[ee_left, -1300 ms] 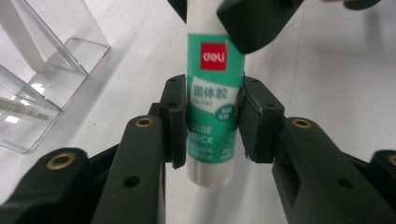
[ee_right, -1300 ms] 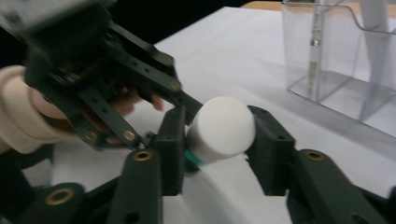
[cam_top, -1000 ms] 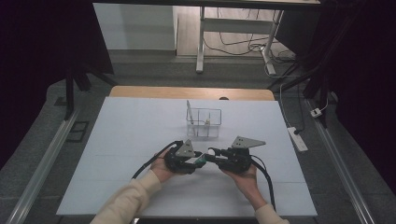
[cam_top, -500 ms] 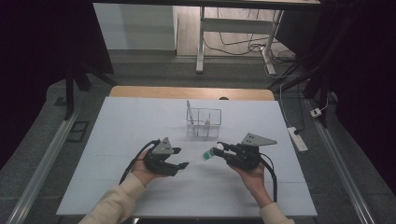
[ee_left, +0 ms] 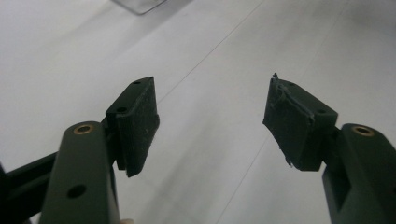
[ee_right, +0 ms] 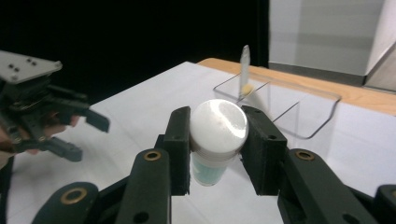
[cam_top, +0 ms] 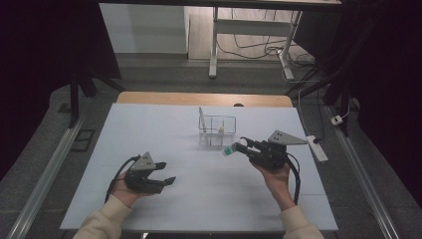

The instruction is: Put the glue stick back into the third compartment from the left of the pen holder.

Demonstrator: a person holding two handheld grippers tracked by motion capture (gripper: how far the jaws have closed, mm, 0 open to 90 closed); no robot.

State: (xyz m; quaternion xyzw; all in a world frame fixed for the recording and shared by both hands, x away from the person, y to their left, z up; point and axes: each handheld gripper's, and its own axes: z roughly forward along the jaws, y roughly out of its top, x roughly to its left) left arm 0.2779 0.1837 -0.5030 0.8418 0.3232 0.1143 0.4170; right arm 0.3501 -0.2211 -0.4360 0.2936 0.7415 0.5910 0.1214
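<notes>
1. White-capped little teal bottle (ee_right: 215,140) is pinched in my right gripper (cam_top: 242,148), just beside the clear plastic organizer box (cam_top: 217,130).
2. My left gripper (cam_top: 163,173) is spread wide, holding nothing, above the white tabletop (cam_top: 209,184).

The label on the little bottle (ee_right: 216,140) is getting hidden by the right gripper (ee_right: 215,148) jaws squeezing it, so no reading it. In the upper left of the left gripper view, the clear container (ee_left: 140,4) is getting chopped off by the top edge. Whatever small yellowish thing (cam_top: 221,130) is sitting in that container is way too tiny to tell.
</notes>
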